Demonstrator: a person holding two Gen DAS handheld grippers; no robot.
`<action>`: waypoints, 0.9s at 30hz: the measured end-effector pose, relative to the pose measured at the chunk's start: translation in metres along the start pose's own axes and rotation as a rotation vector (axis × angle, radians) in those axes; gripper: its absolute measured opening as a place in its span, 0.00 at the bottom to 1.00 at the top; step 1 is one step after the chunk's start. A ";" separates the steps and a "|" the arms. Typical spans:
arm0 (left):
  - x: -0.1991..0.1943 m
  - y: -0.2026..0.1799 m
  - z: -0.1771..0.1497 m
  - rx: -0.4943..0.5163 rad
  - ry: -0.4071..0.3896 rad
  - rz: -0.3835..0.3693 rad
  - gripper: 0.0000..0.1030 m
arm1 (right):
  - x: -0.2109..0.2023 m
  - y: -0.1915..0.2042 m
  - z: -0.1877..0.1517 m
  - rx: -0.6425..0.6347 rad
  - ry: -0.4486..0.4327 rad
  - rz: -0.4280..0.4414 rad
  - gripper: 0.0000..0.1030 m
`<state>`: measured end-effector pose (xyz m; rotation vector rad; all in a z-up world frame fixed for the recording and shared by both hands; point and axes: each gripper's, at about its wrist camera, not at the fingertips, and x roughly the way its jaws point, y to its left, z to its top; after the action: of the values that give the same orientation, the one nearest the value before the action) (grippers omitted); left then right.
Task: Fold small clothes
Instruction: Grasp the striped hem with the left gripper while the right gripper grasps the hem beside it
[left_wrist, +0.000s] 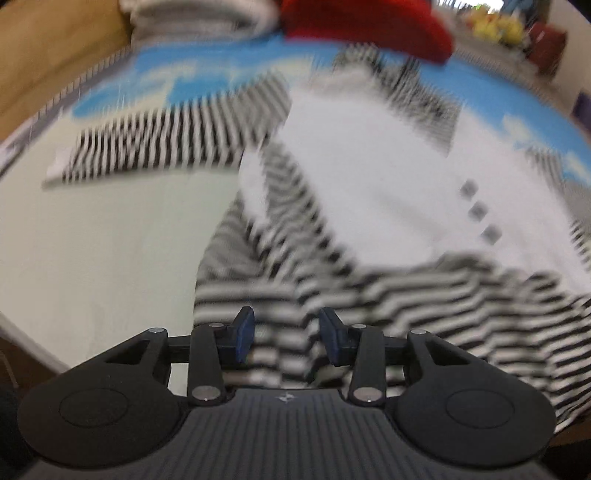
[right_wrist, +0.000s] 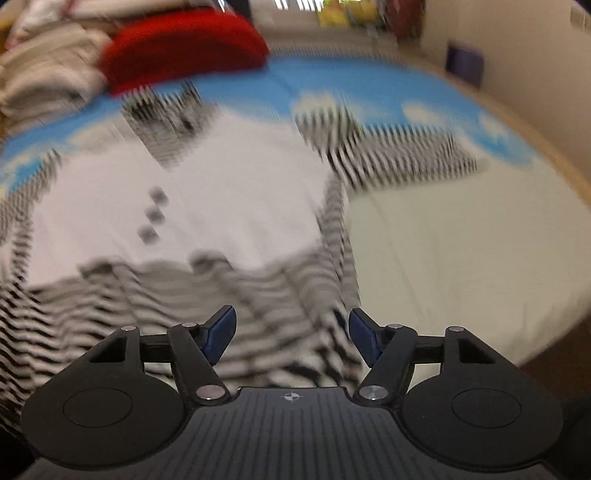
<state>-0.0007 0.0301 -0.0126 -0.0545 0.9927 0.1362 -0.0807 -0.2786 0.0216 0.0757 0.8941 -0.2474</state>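
- A small garment (left_wrist: 369, 177) lies spread on a pale green and blue surface (left_wrist: 110, 240); its body is white with three dark squares in a row, and its sleeves and lower band are black-and-white striped.
- In the left wrist view the left gripper (left_wrist: 287, 338) hangs over the striped lower band, near that band's left edge. The white body stretches away ahead of it and to the right, and one striped sleeve (left_wrist: 177, 144) runs out flat to the upper left.
- Its jaws stand at a middling gap, with striped cloth showing between the blue pads (left_wrist: 244, 334). Both frames are smeared by motion, so whether the pads touch the cloth I cannot tell — no fold looks pinched.
- In the right wrist view the right gripper (right_wrist: 291, 338) hovers over the same striped band near its right edge, with the bare pale surface just to the right.
- Its jaws stand wider than the left pair — striped cloth lies in the gap, and neither pad appears to press on it.
- The other sleeve (right_wrist: 399, 155) reaches out to the upper right of that view.
- Beyond the garment sit a red cloth item (right_wrist: 184, 48) and a heap of folded pale fabric (right_wrist: 48, 70) beside it.
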 end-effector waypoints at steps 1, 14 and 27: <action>0.008 0.002 -0.005 0.006 0.026 0.005 0.42 | 0.008 -0.004 -0.003 0.013 0.038 -0.021 0.67; 0.005 0.051 -0.016 -0.015 0.017 0.073 0.11 | 0.025 -0.015 -0.016 0.072 0.139 -0.015 0.49; 0.009 0.021 -0.013 0.086 0.036 0.057 0.21 | 0.017 -0.016 -0.023 0.051 0.127 0.026 0.10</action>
<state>-0.0101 0.0500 -0.0270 0.0505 1.0354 0.1446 -0.0924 -0.2937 -0.0053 0.1519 1.0125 -0.2429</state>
